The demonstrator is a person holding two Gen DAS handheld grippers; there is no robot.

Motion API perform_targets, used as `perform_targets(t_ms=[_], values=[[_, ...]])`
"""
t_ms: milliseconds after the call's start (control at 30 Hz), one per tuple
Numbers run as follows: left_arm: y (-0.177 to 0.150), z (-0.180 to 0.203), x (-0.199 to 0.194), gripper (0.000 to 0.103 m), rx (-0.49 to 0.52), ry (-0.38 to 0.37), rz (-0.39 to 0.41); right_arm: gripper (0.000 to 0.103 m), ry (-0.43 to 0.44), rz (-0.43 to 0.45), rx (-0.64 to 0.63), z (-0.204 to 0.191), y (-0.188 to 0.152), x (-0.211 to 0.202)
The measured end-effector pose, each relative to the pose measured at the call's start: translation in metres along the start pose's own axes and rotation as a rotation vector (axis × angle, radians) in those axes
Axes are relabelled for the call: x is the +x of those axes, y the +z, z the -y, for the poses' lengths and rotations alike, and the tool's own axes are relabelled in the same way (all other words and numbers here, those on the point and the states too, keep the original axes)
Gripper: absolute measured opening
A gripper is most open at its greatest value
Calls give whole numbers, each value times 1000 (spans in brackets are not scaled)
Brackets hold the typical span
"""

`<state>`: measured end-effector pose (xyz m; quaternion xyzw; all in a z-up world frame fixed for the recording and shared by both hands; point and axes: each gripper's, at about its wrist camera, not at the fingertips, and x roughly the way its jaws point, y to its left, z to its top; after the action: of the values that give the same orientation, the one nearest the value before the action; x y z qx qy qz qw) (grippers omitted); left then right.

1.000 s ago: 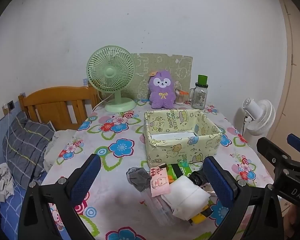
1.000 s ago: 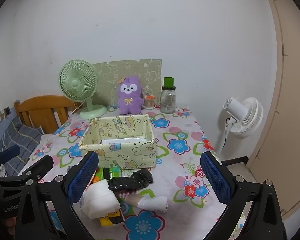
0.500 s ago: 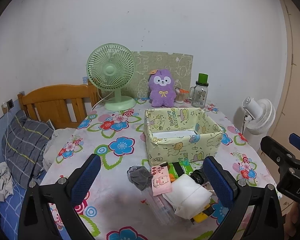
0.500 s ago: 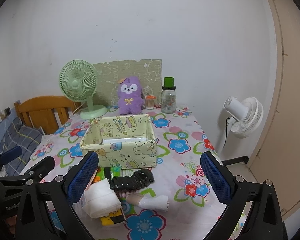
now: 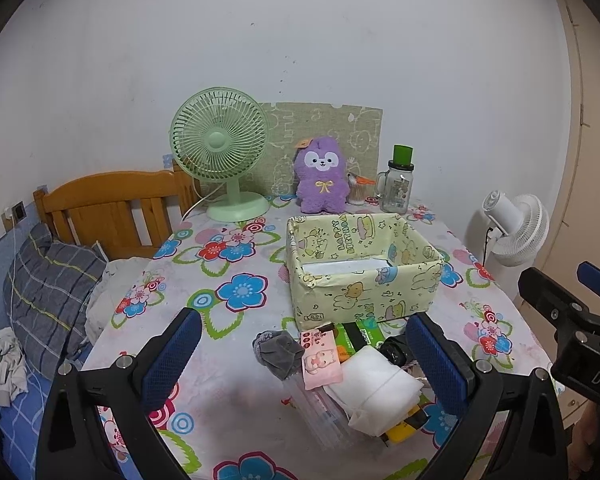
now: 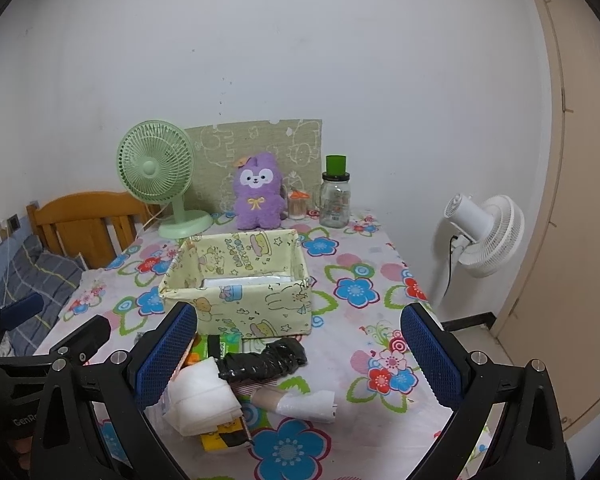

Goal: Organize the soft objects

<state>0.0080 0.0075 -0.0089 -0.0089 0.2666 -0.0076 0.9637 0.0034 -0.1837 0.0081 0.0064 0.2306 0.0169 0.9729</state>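
Two grippers hang above the near edge of the tabletop point(image 5: 236, 412), both empty. The left gripper point(image 5: 304, 352) has its jaws spread wide, framing the pile of loose items below it. The right gripper point(image 6: 298, 350) is likewise released, jaws apart and holding nothing.

The soft things lie heaped just in front of the yellow patterned box point(image 5: 364, 276), none yet inside it. The heap includes a grey sock point(image 5: 278, 350), a pink packet point(image 5: 320, 362) beside it, a white folded cloth point(image 5: 374, 382) and a black crumpled bag point(image 6: 262, 362), with a small white roll point(image 6: 306, 400) nearest the edge. A green packet point(image 5: 360, 336) rests against the foot of the box.

The box stands open-topped in the middle of the tabletop, near the pile; I judge it the intended container, placed so for short transfers. Only a pale flat lining shows on its floor.

At the back, a purple plush toy point(image 5: 322, 178) sits upright against a board, with a green fan point(image 5: 220, 148) to one side and a glass jar point(image 5: 398, 186) to the other, well apart from the work.

Sorting appears not yet begun.
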Motion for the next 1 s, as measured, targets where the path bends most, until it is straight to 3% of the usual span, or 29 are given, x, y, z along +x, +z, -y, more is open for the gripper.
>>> perform_targets(t_ms=[1000], values=[[1, -2, -2, 103, 6, -3, 4, 103, 7, -2, 2, 1, 0, -2]])
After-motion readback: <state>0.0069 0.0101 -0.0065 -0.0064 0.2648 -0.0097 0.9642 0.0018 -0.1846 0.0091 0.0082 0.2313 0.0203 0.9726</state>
